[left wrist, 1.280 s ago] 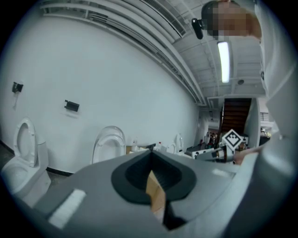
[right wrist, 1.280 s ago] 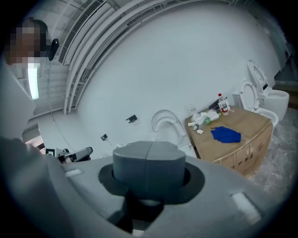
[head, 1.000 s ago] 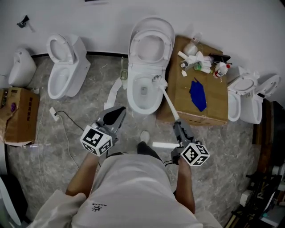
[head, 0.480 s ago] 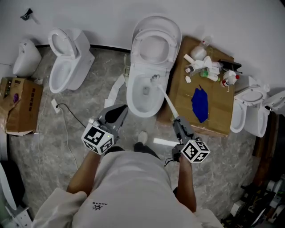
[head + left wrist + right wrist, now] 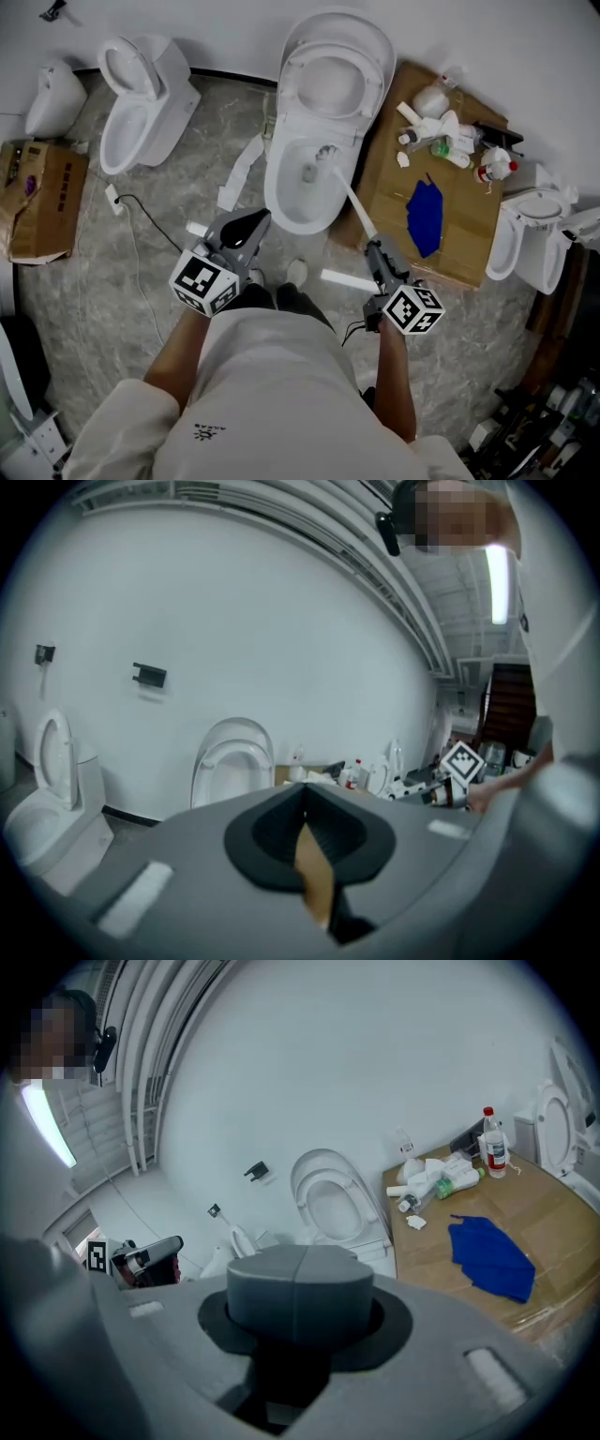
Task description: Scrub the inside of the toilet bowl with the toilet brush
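A white toilet [image 5: 281,202] stands with its lid and seat raised at the top middle of the head view. The toilet brush [image 5: 356,208] has a white handle, and its head [image 5: 326,152] sits inside the bowl near the back right wall. My right gripper [image 5: 377,249] is shut on the low end of the handle, in front of the bowl and to its right. My left gripper [image 5: 258,220] hangs shut and empty just before the bowl's front left rim. The left gripper view shows the raised seat [image 5: 232,761] beyond the shut left gripper [image 5: 305,803].
A flat cardboard box [image 5: 469,253] right of the toilet carries a blue cloth [image 5: 424,216] and several bottles [image 5: 441,131]. Other toilets stand at the left [image 5: 141,89] and right [image 5: 530,234]. A cable [image 5: 141,225] and a white strip [image 5: 345,279] lie on the floor.
The brush head has slid a little from the bowl's right side toward its back. The head camera has shifted; both grippers keep much the same place.
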{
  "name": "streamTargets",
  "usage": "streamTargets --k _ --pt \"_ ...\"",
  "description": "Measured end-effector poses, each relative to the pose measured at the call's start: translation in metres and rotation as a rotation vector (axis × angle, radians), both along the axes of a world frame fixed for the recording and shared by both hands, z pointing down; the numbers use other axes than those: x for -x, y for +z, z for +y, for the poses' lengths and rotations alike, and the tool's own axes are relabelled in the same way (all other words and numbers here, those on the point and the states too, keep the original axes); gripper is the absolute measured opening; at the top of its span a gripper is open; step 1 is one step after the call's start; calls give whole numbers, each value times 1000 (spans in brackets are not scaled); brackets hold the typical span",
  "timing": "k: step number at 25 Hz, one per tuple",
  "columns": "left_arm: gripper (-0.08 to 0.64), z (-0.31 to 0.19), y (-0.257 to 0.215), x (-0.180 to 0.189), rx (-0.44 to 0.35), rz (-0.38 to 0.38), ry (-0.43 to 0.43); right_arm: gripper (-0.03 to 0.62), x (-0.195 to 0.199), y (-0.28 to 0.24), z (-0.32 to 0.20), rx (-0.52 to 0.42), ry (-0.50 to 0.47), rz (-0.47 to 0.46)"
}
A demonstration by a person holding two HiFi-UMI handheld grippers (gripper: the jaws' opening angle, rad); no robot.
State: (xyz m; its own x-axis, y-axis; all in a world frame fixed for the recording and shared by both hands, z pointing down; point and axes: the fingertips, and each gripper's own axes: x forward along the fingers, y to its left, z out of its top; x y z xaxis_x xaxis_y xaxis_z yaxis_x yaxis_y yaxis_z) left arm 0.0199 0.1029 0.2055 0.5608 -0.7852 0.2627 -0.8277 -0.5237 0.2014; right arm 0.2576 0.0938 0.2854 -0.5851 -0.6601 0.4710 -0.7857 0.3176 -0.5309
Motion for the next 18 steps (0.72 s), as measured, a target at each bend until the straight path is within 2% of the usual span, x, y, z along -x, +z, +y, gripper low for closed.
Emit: streamTargets --k 8,14,18 --pt "-8 -15 26 13 51 1 6 146 20 38 -16 61 -21 46" --pt "-8 -45 59 16 84 3 75 146 35 86 -38 137 20 95" --pt "-8 -71 88 20 104 -3 128 146 50 126 -63 189 14 144"
